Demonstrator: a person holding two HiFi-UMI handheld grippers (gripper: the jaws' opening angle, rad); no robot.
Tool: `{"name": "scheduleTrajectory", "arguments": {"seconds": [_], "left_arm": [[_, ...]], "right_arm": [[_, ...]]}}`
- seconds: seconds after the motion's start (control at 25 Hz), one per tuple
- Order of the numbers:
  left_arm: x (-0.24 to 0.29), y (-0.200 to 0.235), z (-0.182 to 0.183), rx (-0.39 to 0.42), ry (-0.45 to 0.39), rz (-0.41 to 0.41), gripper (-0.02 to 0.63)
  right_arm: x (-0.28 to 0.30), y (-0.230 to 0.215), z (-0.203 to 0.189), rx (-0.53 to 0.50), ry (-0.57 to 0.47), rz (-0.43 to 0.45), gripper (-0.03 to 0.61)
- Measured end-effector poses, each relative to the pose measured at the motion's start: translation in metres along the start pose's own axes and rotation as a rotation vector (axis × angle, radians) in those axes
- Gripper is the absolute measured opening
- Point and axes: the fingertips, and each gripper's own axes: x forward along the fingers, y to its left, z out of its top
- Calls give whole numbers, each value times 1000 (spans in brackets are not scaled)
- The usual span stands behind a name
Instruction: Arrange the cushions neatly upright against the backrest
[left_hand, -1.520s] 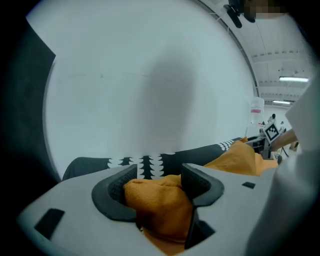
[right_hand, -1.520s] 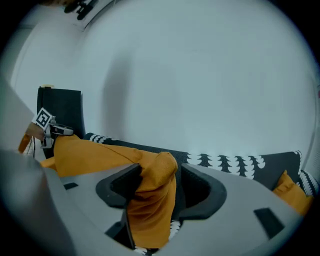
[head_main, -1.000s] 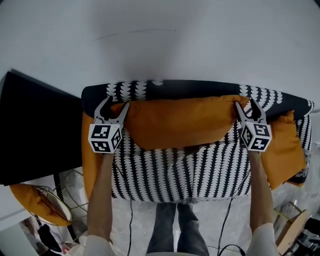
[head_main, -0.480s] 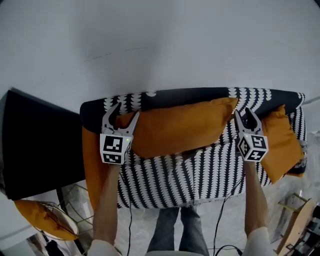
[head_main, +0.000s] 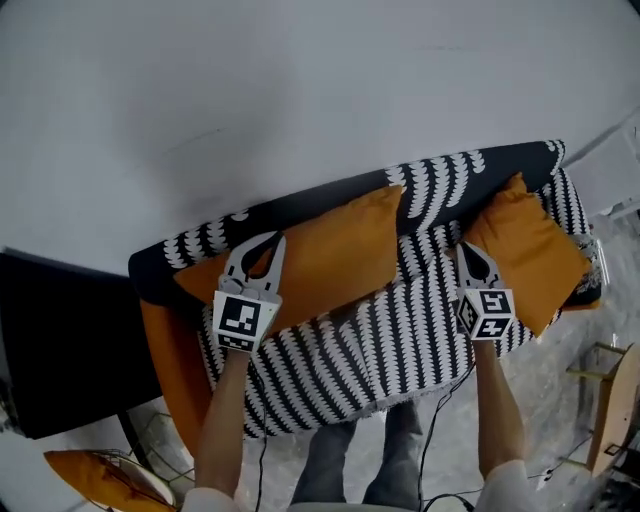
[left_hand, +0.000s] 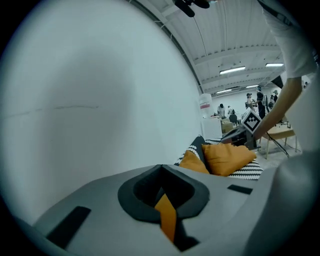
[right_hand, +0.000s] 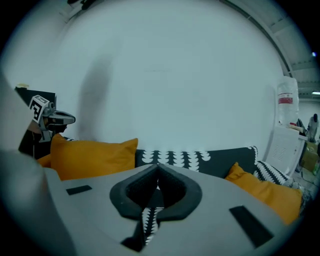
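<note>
Patterned sofa (head_main: 385, 345), orange cushions (head_main: 330, 262) against backrest (head_main: 440, 186)

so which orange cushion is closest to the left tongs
The long cushion leaning on the backrest mid-sofa; the left tongs sit over its end. The smaller cushion is far right.

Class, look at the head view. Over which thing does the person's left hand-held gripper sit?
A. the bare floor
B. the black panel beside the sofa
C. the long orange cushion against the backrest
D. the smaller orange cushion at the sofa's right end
C: the left hand-held gripper sits over the long orange fabric cushion leaning on the black-and-white patterned sofa backrest, while the smaller orange cushion lies beyond the right hand-held gripper.
</note>
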Motion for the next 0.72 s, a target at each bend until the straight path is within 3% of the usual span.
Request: {"name": "scheduleTrajectory", "arguments": {"seconds": [0.44,0.72], "left_arm": [[96,-152,49,60,34,-183,29],[181,-241,82,2,29,-242,29]], "right_arm": [[-77,-142,-60,99,11,-122,31],[-139,-256,-94,141,8,-216,30]]}}
